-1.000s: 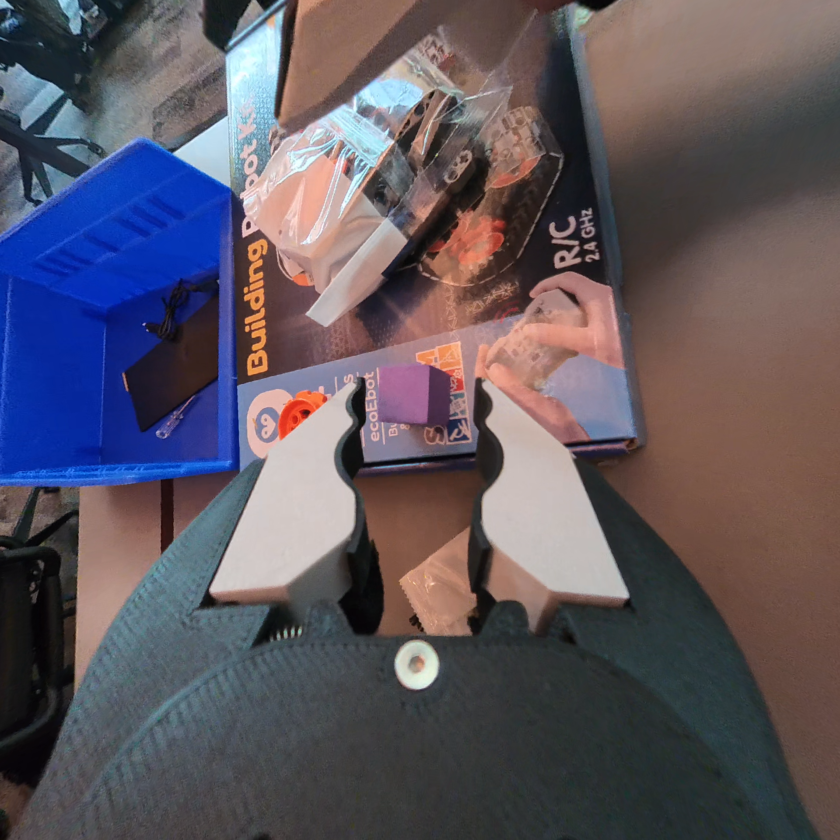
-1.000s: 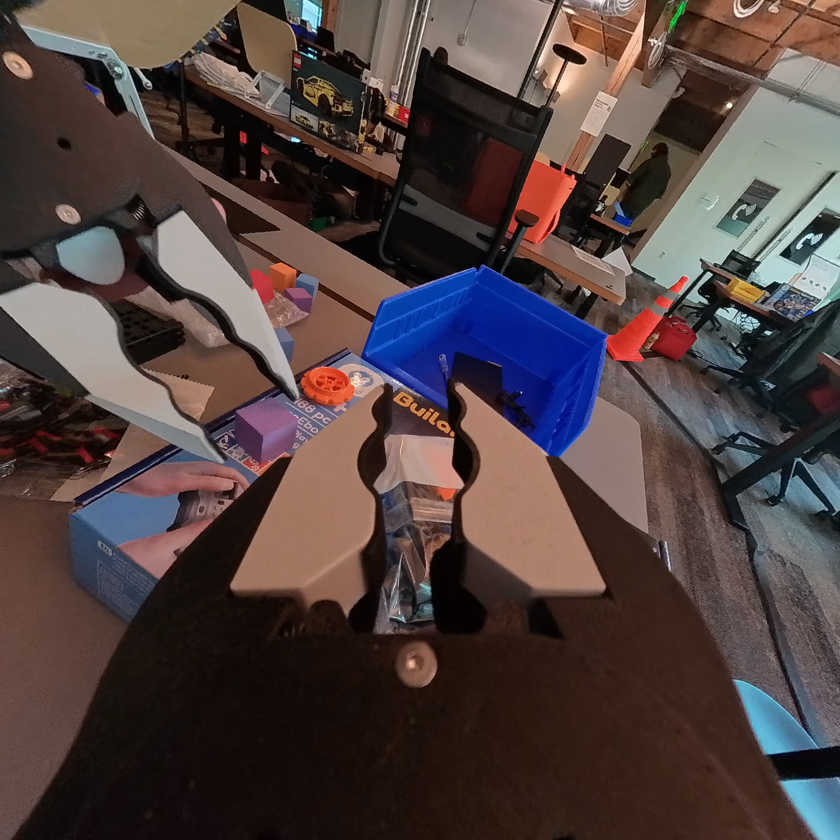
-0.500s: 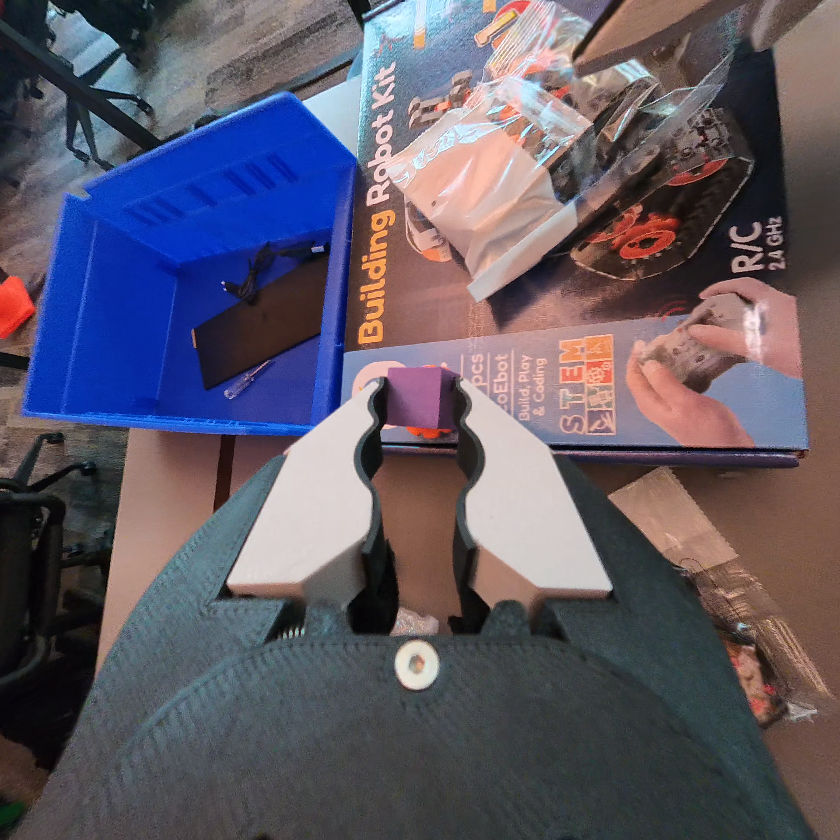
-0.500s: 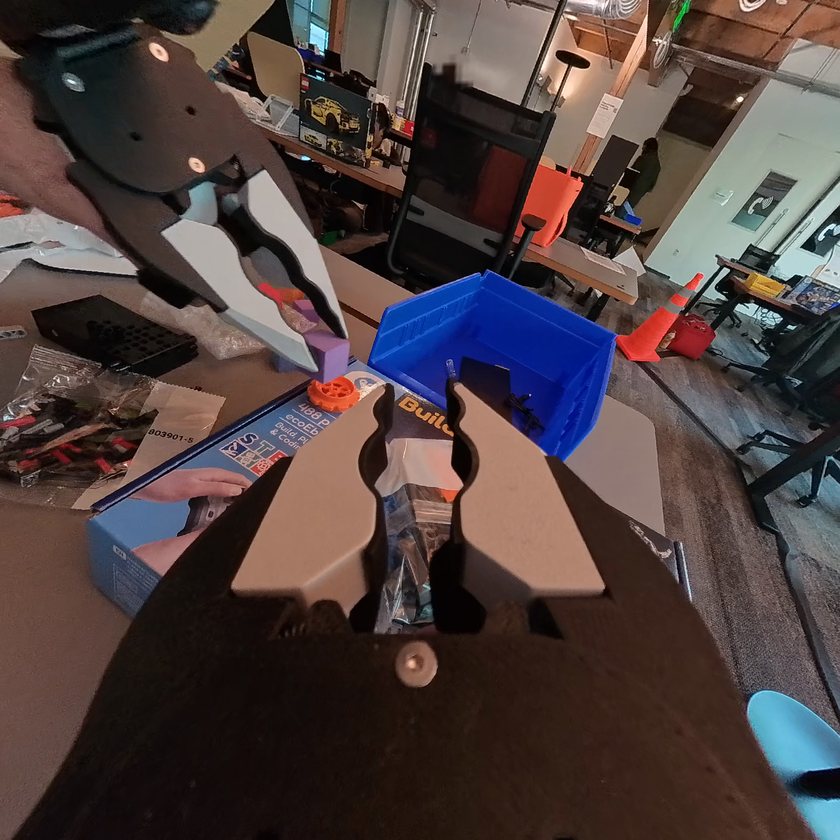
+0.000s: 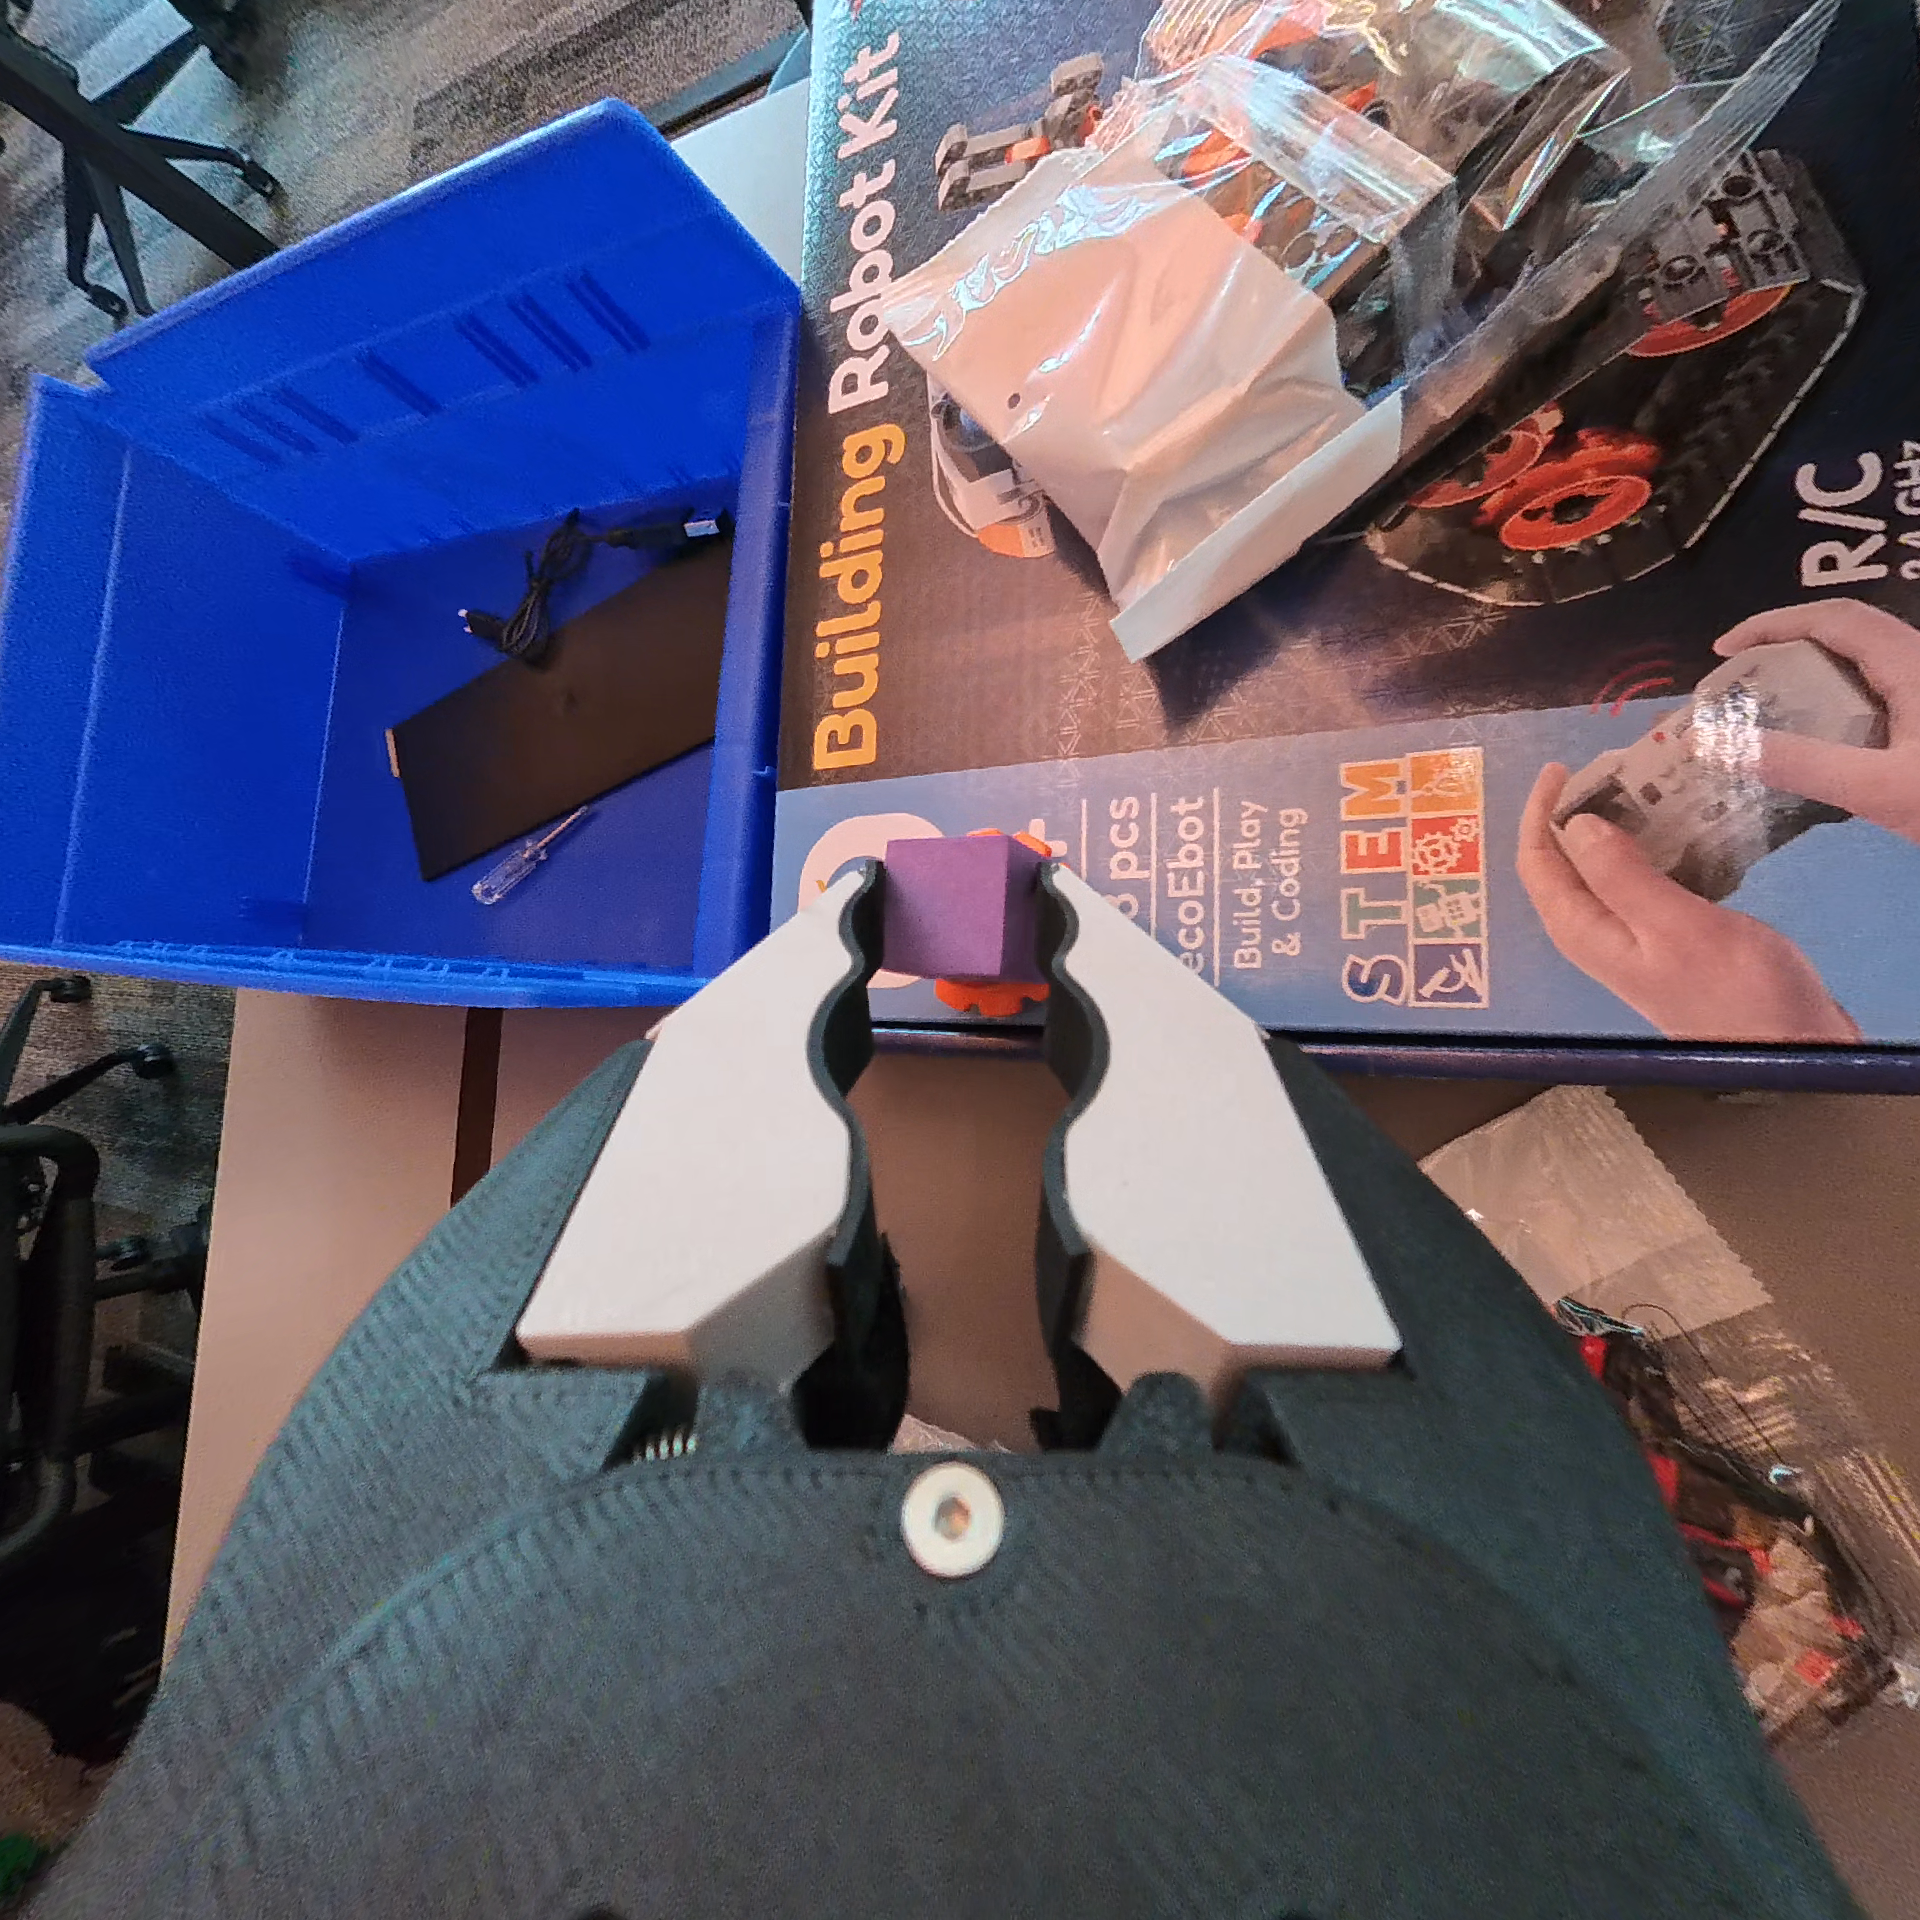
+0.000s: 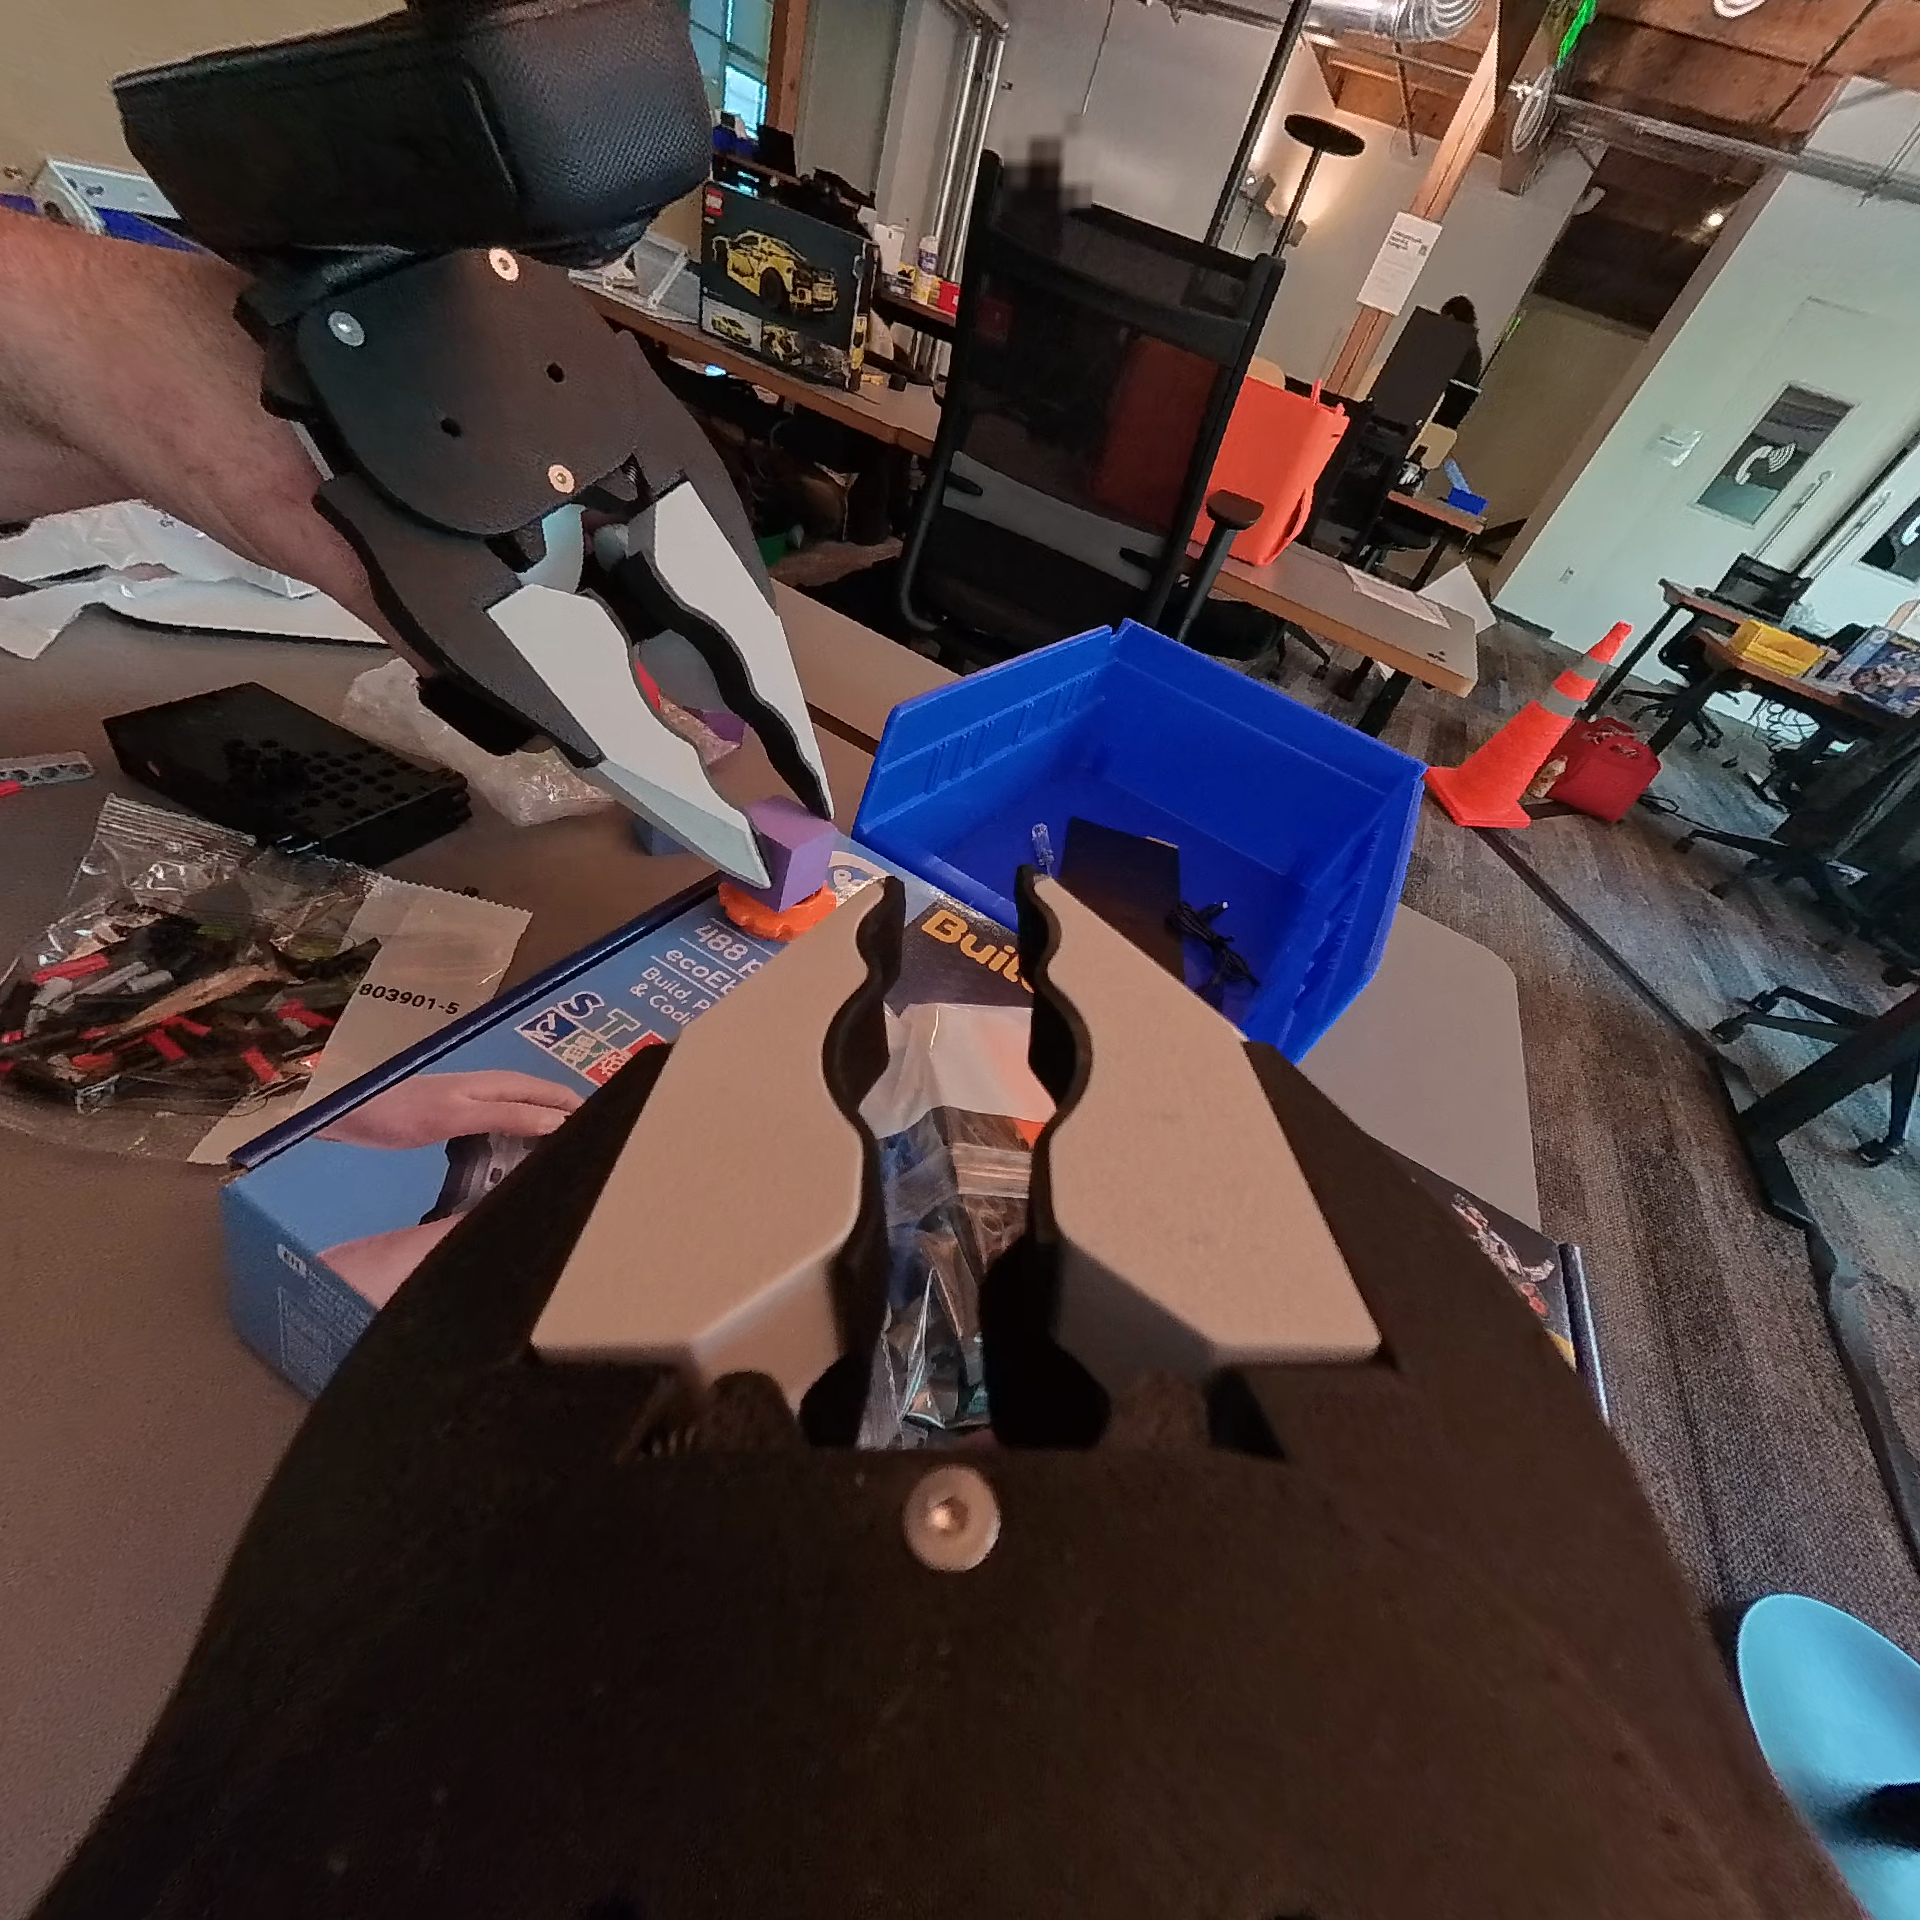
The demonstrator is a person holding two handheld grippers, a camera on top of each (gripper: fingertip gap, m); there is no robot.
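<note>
Purple cube (image 5: 961, 904) is pinched between the tips of the left claw (image 5: 958, 902), sitting right on top of an orange gear wheel (image 5: 987, 989) that lies on the near corner of the big kit box (image 5: 1351, 727); from the right wrist view you can see the cube (image 6: 795, 844) touching the gear (image 6: 779, 914) with the left claw (image 6: 774, 831) angled down onto it from above, a bare forearm (image 6: 125, 395) behind it. My guess is the tip-only grip is so the fingers stay clear of the gear underneath. Right claw (image 6: 951, 914) hangs over the middle of the box with its fingers parted a bit and nothing caught between the tips; a clear plastic bag of parts (image 6: 935, 1226) lies under it on the box lid, same bag (image 5: 1195, 312) showing in the left view. Just beside the box, on the gear's side, is a blue bin (image 5: 364, 540) with a black flat panel (image 5: 561, 717), a small cable (image 5: 540, 603) and a little screwdriver (image 5: 525, 857) inside. On the table (image 6: 104, 1455) off the box's other side there's another bag of small black and red pieces (image 6: 166, 997) and a black perforated block (image 6: 281, 769)
</note>
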